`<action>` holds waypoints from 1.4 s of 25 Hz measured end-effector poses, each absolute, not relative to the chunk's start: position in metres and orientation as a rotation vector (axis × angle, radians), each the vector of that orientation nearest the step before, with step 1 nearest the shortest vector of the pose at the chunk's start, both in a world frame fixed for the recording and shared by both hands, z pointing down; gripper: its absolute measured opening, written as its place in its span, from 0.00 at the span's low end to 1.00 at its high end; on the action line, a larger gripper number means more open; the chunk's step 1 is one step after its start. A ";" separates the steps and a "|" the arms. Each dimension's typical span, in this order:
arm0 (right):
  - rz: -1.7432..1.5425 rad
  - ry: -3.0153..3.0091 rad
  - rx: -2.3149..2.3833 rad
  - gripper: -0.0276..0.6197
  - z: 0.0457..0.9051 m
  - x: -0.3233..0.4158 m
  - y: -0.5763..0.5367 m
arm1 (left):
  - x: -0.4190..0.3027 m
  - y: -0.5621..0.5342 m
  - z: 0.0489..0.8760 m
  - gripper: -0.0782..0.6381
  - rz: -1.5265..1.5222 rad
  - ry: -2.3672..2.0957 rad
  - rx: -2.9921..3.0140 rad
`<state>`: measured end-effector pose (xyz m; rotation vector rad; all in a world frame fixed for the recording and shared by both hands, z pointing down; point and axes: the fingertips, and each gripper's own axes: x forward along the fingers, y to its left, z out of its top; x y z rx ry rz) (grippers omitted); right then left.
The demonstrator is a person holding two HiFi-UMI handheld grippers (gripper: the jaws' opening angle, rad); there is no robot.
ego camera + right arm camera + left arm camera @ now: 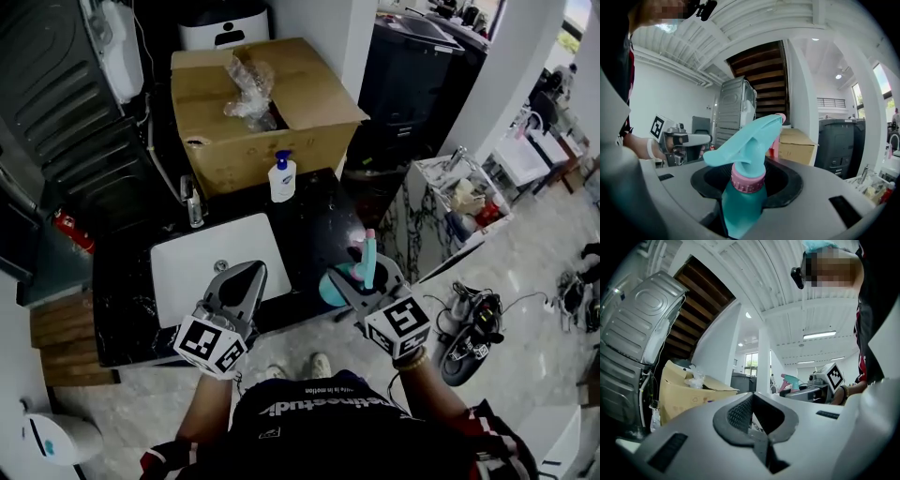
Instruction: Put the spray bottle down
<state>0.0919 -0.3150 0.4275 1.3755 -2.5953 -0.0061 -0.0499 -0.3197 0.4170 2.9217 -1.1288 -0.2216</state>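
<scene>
Looking down in the head view, I see my right gripper (364, 281) at lower centre-right clamped on the teal spray bottle (369, 255), over the black counter (309, 220). My left gripper (246, 274) hangs over the white sink (187, 272).

Left gripper view: jaws pressed together, nothing between them.

Right gripper view: the bottle stands pinched mid-frame, its trigger head upright.
</scene>
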 end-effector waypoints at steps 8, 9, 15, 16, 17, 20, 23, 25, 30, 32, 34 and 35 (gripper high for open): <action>0.028 -2.460 1.564 0.38 0.479 0.148 -0.348 | -0.002 -0.345 0.483 0.13 -0.072 -1.191 2.904; 0.029 -2.443 1.582 0.38 0.486 0.154 -0.352 | 0.000 -0.346 0.490 0.13 -0.071 -1.209 2.884; 0.046 -2.347 1.673 0.38 0.543 0.181 -0.383 | 0.011 -0.349 0.510 0.13 -0.075 -1.253 2.857; 0.050 -2.329 1.682 0.38 0.553 0.183 -0.388 | 0.011 -0.350 0.511 0.13 -0.081 -1.255 2.857; 0.055 -2.313 1.686 0.38 0.563 0.184 -0.393 | 0.012 -0.350 0.511 0.13 -0.083 -1.254 2.861; 0.083 -2.275 1.669 0.38 0.589 0.186 -0.401 | 0.019 -0.347 0.512 0.13 -0.076 -1.216 2.884; 0.099 -2.263 1.657 0.38 0.602 0.188 -0.401 | 0.025 -0.347 0.515 0.13 -0.064 -1.177 2.895; 0.090 -2.271 1.657 0.38 0.603 0.188 -0.400 | 0.026 -0.348 0.515 0.13 -0.054 -1.165 2.899; 0.084 -2.281 1.638 0.40 0.605 0.188 -0.402 | 0.026 -0.349 0.516 0.13 -0.047 -1.140 2.900; 0.086 -2.284 1.623 0.40 0.605 0.186 -0.402 | 0.027 -0.350 0.515 0.13 -0.051 -1.132 2.905; 0.096 -2.291 1.610 0.41 0.604 0.184 -0.400 | 0.027 -0.350 0.513 0.13 -0.053 -1.130 2.912; 0.106 -2.292 1.608 0.41 0.605 0.185 -0.399 | 0.027 -0.350 0.512 0.13 -0.055 -1.131 2.912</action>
